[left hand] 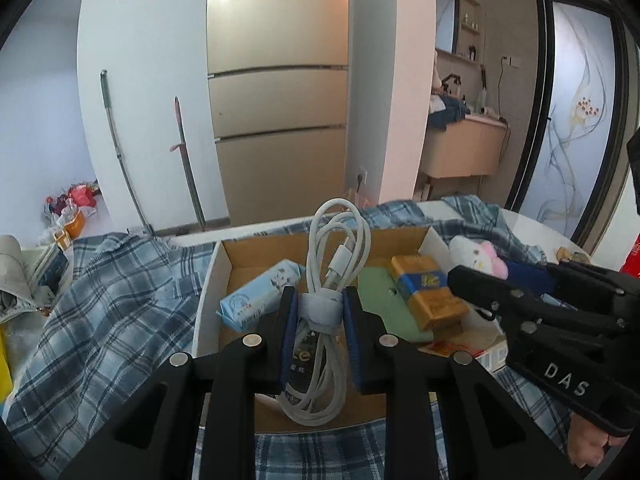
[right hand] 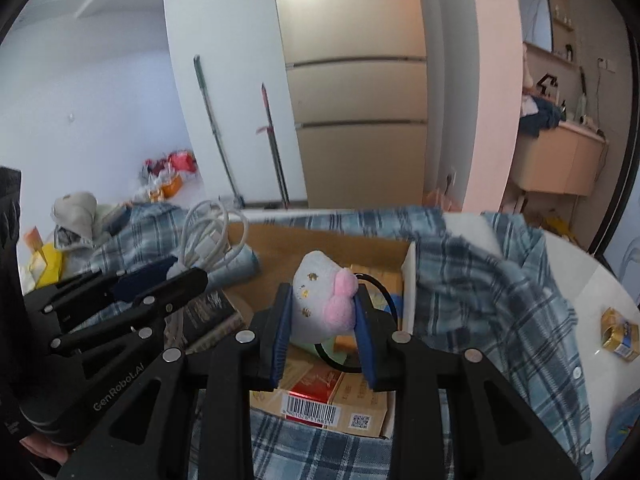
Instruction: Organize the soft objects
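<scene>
My left gripper (left hand: 319, 312) is shut on a coiled white cable (left hand: 334, 280) bound with a grey strap, held above an open cardboard box (left hand: 240, 258). My right gripper (right hand: 323, 316) is shut on a white plush toy with a pink bow (right hand: 322, 300), held over the same box (right hand: 408, 280). The plush (left hand: 478, 256) and right gripper (left hand: 476, 284) show at the right of the left wrist view. The cable (right hand: 204, 232) and left gripper (right hand: 168, 276) show at the left of the right wrist view.
The box holds a light blue tissue pack (left hand: 260, 292), a gold and blue carton (left hand: 430, 292), a green sheet (left hand: 384, 300) and orange cartons (right hand: 316, 384). A blue plaid shirt (right hand: 480, 280) lies around the box on a white table (right hand: 592, 304). A small gold box (right hand: 618, 334) lies at the right.
</scene>
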Available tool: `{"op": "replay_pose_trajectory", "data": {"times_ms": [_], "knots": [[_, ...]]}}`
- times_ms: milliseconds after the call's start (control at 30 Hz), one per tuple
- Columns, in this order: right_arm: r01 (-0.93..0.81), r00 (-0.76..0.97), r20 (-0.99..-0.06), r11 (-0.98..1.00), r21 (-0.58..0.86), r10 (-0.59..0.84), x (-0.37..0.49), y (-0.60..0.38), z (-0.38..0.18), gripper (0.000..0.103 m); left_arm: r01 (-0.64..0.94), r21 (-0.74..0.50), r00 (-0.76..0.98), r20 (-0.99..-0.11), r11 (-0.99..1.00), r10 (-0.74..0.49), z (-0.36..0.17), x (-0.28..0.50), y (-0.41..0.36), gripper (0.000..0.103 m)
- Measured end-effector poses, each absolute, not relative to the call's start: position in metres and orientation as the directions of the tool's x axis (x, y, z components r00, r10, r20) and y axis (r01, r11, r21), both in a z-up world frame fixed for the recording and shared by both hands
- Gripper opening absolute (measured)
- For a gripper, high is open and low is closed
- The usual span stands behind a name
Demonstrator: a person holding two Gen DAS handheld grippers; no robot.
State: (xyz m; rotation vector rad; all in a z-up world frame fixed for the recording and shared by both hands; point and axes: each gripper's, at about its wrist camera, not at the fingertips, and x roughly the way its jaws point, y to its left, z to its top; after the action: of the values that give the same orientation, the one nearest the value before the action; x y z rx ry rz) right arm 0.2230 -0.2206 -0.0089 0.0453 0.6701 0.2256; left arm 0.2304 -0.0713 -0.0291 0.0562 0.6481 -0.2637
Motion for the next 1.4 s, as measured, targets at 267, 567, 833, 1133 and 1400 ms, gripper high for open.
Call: {"op": "replay_pose_trajectory", "data": {"times_ms": [267, 567, 833, 1133, 1400], "knots": [[-0.186, 0.715, -0.668, 0.977, 0.106, 0.208, 0.234, -0.220, -0.025, 0.028, 0.250, -0.039, 0.741, -0.636, 0.967, -0.217, -0.037, 0.238, -0.071, 0.024], [-0.206, 0.657, -0.718, 0.971, 0.121, 0.229, 0.243, -0.214, -0.041, 0.028, 0.270, -0.072, 0.700, -0.670, 0.960, -0.247, -0.051, 0.247, -0.068, 0.024], [-0.158, 0.701, -0.692, 0.984, 0.084, 0.171, 0.241, -0.220, -0.037, 0.056, 0.225, -0.089, 0.743, -0.629, 0.970, -0.230, -0.041, 0.243, -0.057, 0.070], [-0.164, 0.728, -0.665, 0.984, 0.068, 0.167, 0.236, -0.219, -0.029, 0.056, 0.209, -0.063, 0.784, -0.585, 0.976, -0.206, -0.028, 0.235, -0.052, 0.070], [-0.146, 0.805, -0.571, 0.986, 0.075, 0.162, 0.220, -0.230, 0.002, 0.060, 0.205, -0.025, 0.869, -0.455, 0.978, -0.194, 0.009, 0.207, -0.049, 0.070]]}}
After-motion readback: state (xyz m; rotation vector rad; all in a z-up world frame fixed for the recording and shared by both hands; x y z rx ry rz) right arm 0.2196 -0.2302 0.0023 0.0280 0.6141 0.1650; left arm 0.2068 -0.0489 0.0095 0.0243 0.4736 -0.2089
